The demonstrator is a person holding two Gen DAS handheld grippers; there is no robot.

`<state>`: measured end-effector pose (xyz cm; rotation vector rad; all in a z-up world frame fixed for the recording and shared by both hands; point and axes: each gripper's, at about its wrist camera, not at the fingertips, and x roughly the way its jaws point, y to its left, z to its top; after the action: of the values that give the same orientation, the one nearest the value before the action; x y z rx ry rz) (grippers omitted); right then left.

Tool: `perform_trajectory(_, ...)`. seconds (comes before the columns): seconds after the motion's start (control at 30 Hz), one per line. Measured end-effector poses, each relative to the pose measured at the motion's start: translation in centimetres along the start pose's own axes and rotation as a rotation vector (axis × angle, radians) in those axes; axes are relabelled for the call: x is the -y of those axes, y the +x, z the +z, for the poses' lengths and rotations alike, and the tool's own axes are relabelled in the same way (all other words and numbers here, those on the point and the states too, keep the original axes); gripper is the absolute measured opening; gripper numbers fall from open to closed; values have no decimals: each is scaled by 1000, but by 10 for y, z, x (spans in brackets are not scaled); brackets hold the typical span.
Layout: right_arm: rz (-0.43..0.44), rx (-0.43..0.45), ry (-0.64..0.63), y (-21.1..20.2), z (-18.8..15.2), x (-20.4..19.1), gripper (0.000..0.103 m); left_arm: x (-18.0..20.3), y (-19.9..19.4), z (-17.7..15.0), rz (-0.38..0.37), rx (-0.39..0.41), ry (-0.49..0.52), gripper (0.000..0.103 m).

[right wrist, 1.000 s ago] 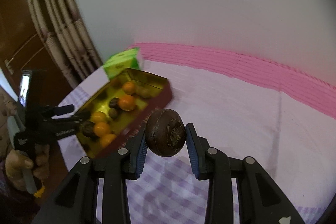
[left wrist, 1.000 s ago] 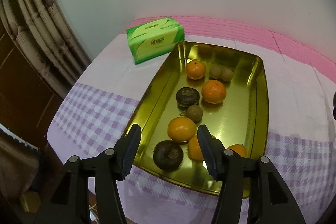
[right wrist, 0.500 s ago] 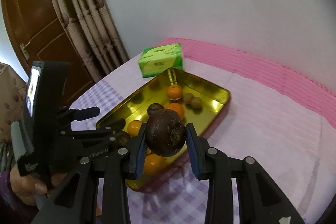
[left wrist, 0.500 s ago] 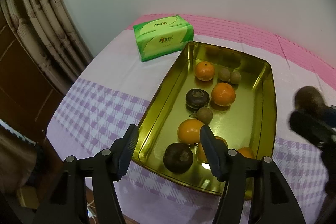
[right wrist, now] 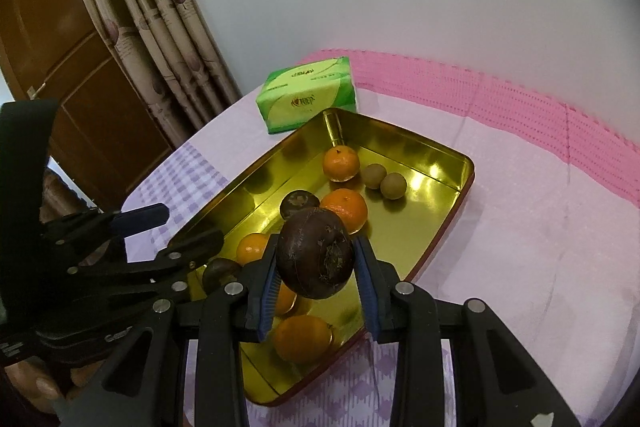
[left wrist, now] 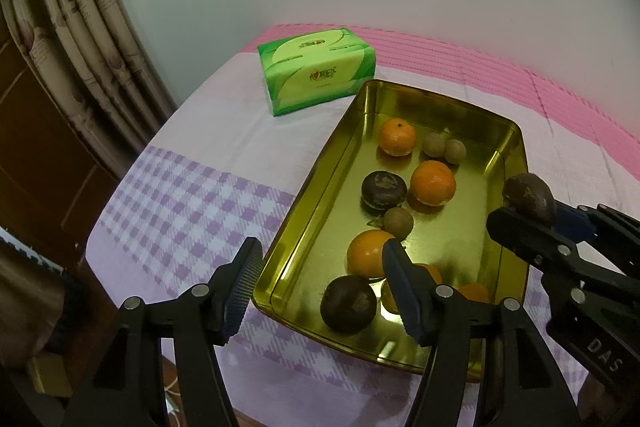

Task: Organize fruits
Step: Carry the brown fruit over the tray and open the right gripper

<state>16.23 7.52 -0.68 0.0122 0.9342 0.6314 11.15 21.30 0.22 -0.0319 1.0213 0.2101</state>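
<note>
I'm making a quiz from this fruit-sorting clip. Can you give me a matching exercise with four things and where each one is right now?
Things:
1. tissue pack
2. pair of small brown fruits
3. dark fruit
4. left gripper

Places or states:
A. clamped in the right gripper above the tray
B. on the cloth beyond the tray's far corner
C. nothing between its jaws, which are opening, over the tray's near end
D. side by side near the tray's far end

Pairs: 1-B, 2-D, 3-A, 4-C

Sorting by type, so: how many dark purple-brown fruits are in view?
3. One dark fruit sits mid-tray beside an orange, a second at the tray's near end, a third clamped in the right gripper over the tray. Others may be hidden.
</note>
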Motion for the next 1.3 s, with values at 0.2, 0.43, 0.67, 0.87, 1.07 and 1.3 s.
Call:
perform_trajectory(0.2,1,-8,7,7,1,0,32,-3,1,1,1,-4,-10,66)
perform_trajectory(0.43,3,-16,11,13,1,0,32,-7,2,1,-5,-12,-21,66)
perform_trajectory(0.67,3,-20,13,17,1,0,32,-7,2,1,-4,-13,-20,66)
perform_trajectory(0.87,-2,-25,9,19,1,-1,32,-7,2,2,-5,-14,-21,67)
perform_trajectory(1.07,-3,-28,16,21,0,0,33,-7,1,1,-3,-11,-20,67)
perform_trajectory(1.3,3,5,28,15,6,0,35,-8,3,1,-12,-17,-22,67)
